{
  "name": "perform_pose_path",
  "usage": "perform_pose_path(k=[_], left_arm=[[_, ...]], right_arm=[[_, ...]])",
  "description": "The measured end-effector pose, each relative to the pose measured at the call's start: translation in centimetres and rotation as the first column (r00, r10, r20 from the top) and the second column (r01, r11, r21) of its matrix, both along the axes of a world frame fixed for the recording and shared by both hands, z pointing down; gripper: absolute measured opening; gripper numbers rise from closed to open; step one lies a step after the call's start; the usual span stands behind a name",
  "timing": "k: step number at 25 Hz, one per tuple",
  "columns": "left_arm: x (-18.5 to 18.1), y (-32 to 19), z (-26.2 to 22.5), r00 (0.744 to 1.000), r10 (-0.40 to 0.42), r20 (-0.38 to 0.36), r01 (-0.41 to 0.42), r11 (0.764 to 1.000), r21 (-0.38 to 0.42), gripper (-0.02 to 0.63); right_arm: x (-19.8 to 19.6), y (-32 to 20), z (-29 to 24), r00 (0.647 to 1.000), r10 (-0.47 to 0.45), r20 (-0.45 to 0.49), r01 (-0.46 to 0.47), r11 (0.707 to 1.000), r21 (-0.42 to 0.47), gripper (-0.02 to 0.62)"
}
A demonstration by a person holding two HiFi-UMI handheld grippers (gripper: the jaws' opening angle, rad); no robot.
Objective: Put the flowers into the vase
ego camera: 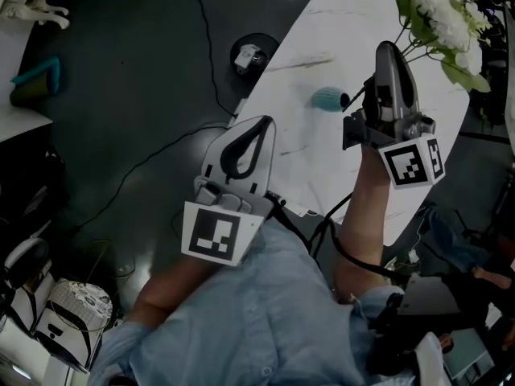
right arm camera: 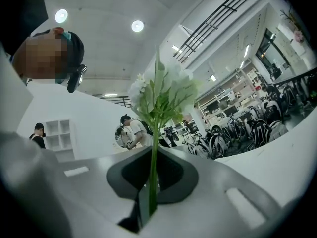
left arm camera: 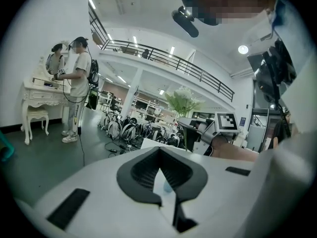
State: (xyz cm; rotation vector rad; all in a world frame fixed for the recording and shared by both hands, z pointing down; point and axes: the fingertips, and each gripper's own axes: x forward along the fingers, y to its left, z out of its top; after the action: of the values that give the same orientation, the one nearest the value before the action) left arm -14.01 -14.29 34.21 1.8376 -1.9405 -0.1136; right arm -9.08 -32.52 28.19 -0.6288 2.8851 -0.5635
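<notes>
The white table (ego camera: 322,22) lies below both grippers. The flowers (ego camera: 438,6) stand over its far corner, stem (right arm camera: 153,177) clamped in the closed right gripper (ego camera: 389,51). The left gripper (ego camera: 261,123) is closed and empty at the table's edge. A small teal object (ego camera: 327,99), possibly the vase, rests on the table between them.

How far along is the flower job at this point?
Done: the flowers are picked up; the right gripper is shut on their green stem.
In hand: the bunch is held up above the white table, beside the small teal vase, not in it.
Left: the stem has not yet gone into the vase, which shows no flowers. The left gripper is shut on nothing.
</notes>
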Motion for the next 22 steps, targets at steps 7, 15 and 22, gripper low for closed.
perform_pose_path(k=[7,15,22], left_arm=[[0.3,-0.5,1.7,0.999,0.031,-0.009,-0.031,0.999,-0.017,0.005],[0.2,-0.6,2.8,0.999,0.047,-0.022,-0.048,0.998,-0.032,0.005],[0.7,-1.4,3.1,0.998,0.063,-0.033,-0.064,0.997,-0.053,0.005]], right_arm=[[1.0,0.1,0.9,0.999,0.008,0.047,-0.01,0.999,0.039,0.005],[1.9,0.8,2.1,0.995,0.015,0.095,-0.021,0.997,0.069,0.005],[2.5,0.4,3.7,0.998,0.023,0.059,-0.026,0.997,0.068,0.005]])
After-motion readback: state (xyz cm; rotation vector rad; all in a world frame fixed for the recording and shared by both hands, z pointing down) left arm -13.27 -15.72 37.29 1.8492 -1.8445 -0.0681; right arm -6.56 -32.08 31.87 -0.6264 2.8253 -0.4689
